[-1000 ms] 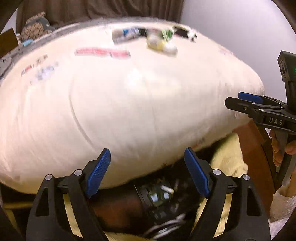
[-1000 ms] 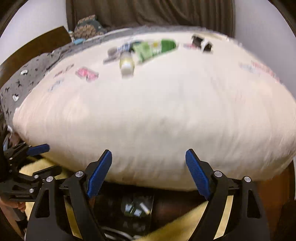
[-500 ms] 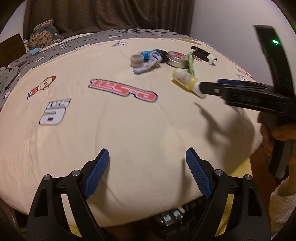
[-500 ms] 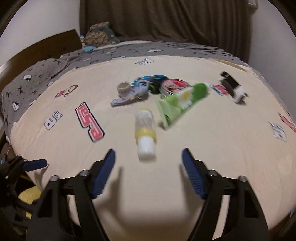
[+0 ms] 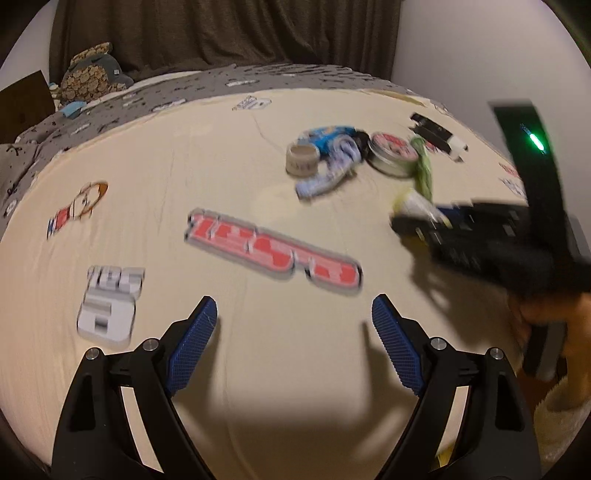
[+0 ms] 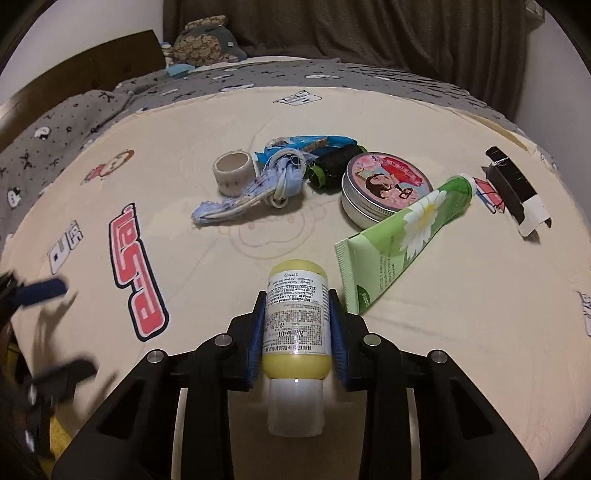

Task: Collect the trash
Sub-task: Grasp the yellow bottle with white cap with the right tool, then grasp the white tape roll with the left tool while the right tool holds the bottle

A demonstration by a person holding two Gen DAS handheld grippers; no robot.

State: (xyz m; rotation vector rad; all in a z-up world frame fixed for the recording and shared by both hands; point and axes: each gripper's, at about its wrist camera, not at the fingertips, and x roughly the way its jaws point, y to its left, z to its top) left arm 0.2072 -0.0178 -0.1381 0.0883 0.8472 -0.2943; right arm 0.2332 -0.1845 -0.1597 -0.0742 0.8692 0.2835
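Note:
A small yellow bottle (image 6: 295, 325) with a white label and white cap lies on the cream bedspread (image 6: 258, 424). My right gripper (image 6: 296, 325) is shut on the bottle, one blue pad on each side. In the left wrist view the bottle (image 5: 415, 203) shows at the right, partly hidden by the blurred right gripper (image 5: 443, 230). My left gripper (image 5: 293, 343) is open and empty, low over the bedspread's near part. Behind the bottle lie a green tube (image 6: 402, 236), a round tin (image 6: 384, 188), a tape roll (image 6: 232, 171), a blue cloth (image 6: 258, 192), a blue wrapper (image 6: 306, 142) and a black spool (image 6: 336, 162).
A black and white box (image 6: 515, 192) lies at the far right of the bed. A grey patterned blanket (image 6: 110, 107) and a stuffed toy (image 6: 203, 40) lie at the bed's far end, before a dark curtain (image 6: 369, 33). A wooden headboard (image 6: 74, 70) stands on the left.
Both grippers rose from below the bed's edge and moved out over it. My right gripper went forward to the yellow bottle and shut on it. My left gripper stayed open.

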